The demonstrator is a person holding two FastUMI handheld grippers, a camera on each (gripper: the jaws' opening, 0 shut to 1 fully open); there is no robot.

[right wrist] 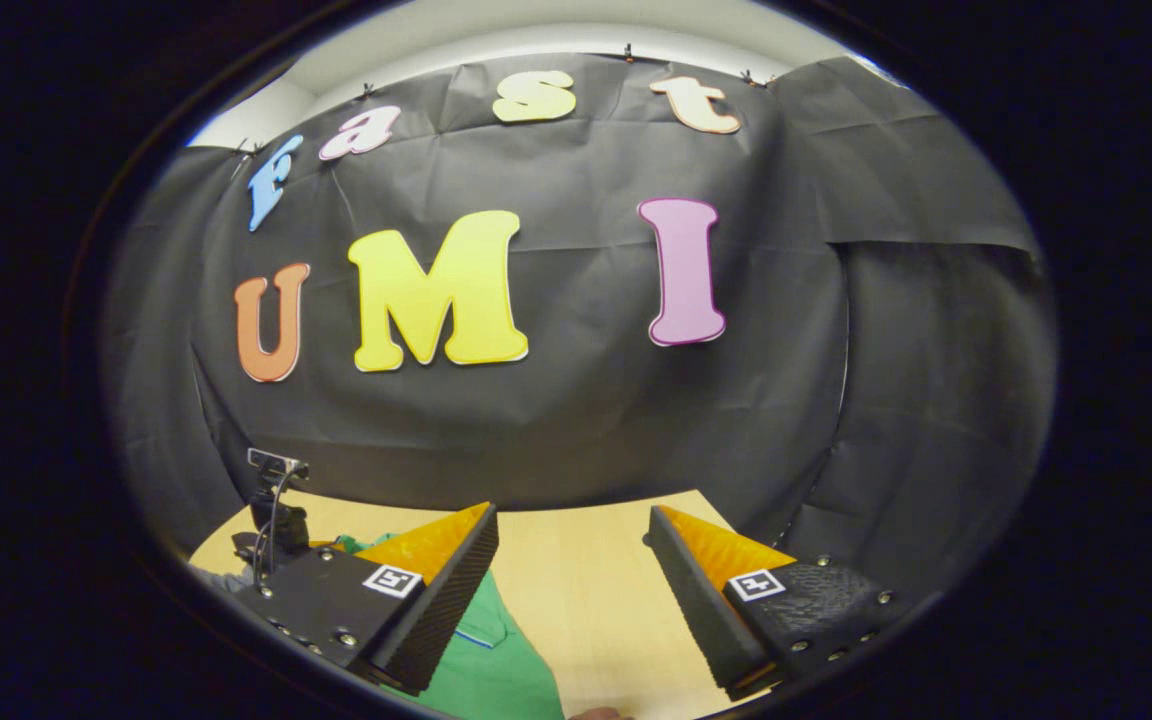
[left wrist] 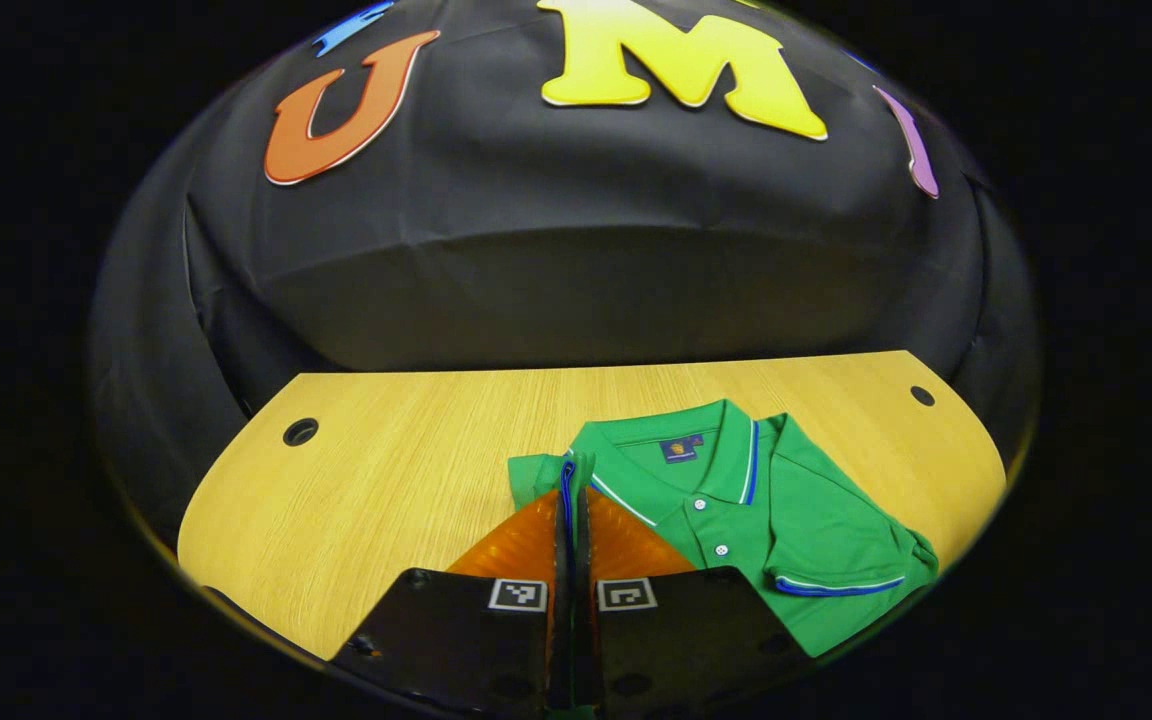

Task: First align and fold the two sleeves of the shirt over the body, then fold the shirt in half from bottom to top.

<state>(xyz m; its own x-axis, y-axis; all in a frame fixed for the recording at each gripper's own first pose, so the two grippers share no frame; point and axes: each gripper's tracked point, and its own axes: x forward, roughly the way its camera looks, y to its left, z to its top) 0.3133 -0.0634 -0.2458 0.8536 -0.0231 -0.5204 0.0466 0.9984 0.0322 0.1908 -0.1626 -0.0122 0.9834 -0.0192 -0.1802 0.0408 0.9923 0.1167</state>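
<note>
A green polo shirt (left wrist: 736, 500) with white and blue trim lies collar-up on the wooden table (left wrist: 386, 480). In the left gripper view, one sleeve (left wrist: 836, 565) is folded over the body. The other sleeve (left wrist: 536, 475) is raised at the shirt's left side, and my left gripper (left wrist: 572, 490) is shut on its blue-trimmed edge. In the right gripper view, my right gripper (right wrist: 571, 535) is open above the table with nothing between its fingers. A part of the shirt (right wrist: 491, 665) shows under its left finger (right wrist: 446, 590).
The table has a round cable hole near each far corner (left wrist: 300, 432) (left wrist: 922, 395), and the black cloth wall stands right behind it. In the right gripper view, the other gripper's body (right wrist: 271, 510) shows at the far left. Bare wood (right wrist: 586, 600) lies between the right fingers.
</note>
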